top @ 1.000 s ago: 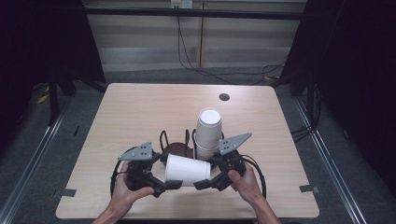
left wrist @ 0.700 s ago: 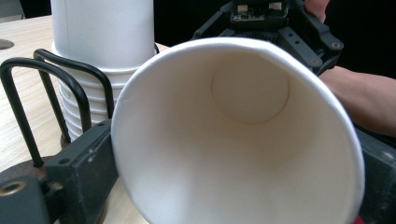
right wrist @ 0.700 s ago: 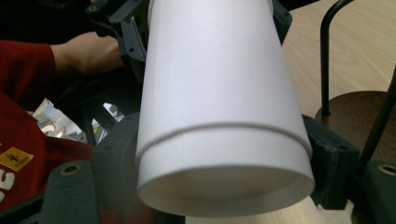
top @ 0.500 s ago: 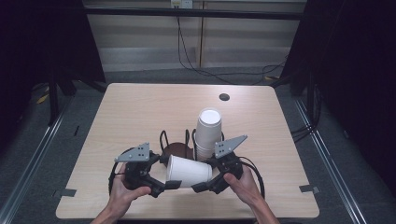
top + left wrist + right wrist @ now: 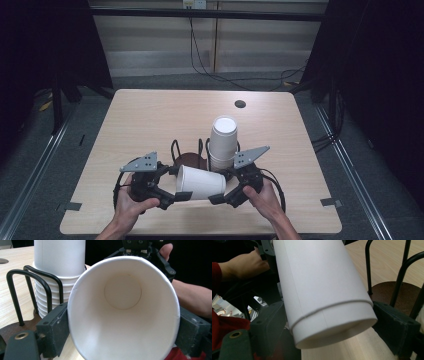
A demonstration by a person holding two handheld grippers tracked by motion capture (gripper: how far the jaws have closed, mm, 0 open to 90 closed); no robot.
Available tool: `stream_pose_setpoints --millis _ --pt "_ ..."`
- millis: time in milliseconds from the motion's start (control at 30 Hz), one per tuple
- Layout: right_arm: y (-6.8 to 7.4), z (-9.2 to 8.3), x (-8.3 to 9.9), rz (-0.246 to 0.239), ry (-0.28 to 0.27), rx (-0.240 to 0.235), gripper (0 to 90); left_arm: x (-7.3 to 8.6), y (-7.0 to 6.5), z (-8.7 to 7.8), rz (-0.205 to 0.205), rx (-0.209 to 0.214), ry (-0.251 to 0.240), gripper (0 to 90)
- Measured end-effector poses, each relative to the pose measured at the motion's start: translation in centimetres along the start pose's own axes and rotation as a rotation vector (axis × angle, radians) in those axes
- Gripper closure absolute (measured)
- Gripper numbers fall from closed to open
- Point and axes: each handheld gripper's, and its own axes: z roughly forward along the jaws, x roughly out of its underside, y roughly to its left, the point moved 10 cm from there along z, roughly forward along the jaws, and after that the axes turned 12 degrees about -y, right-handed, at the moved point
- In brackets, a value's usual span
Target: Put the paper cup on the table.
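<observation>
Nearest the person, a single white paper cup (image 5: 200, 182) lies on its side, held in the air just above the desk (image 5: 150, 120) between the two tools. The left tool (image 5: 169, 198) has its jaws on the wide rim end; they have just been closing in and now stand against either side of the mouth (image 5: 123, 312), which looks squeezed a little out of round. The right tool (image 5: 225, 199) pinches the narrow base end, its jaws pressed to the two sides of the foot ring (image 5: 332, 322). As a judgement, the cup is already separated from the pile and is mid hand-over or being steadied by both tools; setting it down or placing it somewhere is the part left to do. The cup is plain, thin-walled and clean inside, with a rolled lip, a side seam and a recessed bottom, so it will likely crush under a hard grip. Just behind it stands a black wire holder (image 5: 187, 150) on a dark round base, and in it an upside-down stack of cups (image 5: 223, 142).
</observation>
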Motion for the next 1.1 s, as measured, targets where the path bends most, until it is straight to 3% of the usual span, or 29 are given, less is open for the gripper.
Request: stream_pose_setpoints --millis 533,633,733,1100 --pt "-0.7 -0.6 0.2 0.011 -0.013 0.026 14.2 0.3 0.4 -0.5 0.0 -0.014 0.04 13.0" --pt "-0.8 -0.9 0.1 0.016 -0.026 0.028 14.2 0.1 0.3 -0.7 0.029 -0.027 0.061 13.0" --pt "-0.6 -1.2 0.0 0.019 -0.038 0.014 14.2 0.0 0.4 -0.9 0.032 -0.037 0.066 13.1" --pt "-1.4 -2.3 0.0 0.038 -0.063 0.084 15.5 0.7 0.9 -1.3 0.012 -0.063 0.11 13.2"
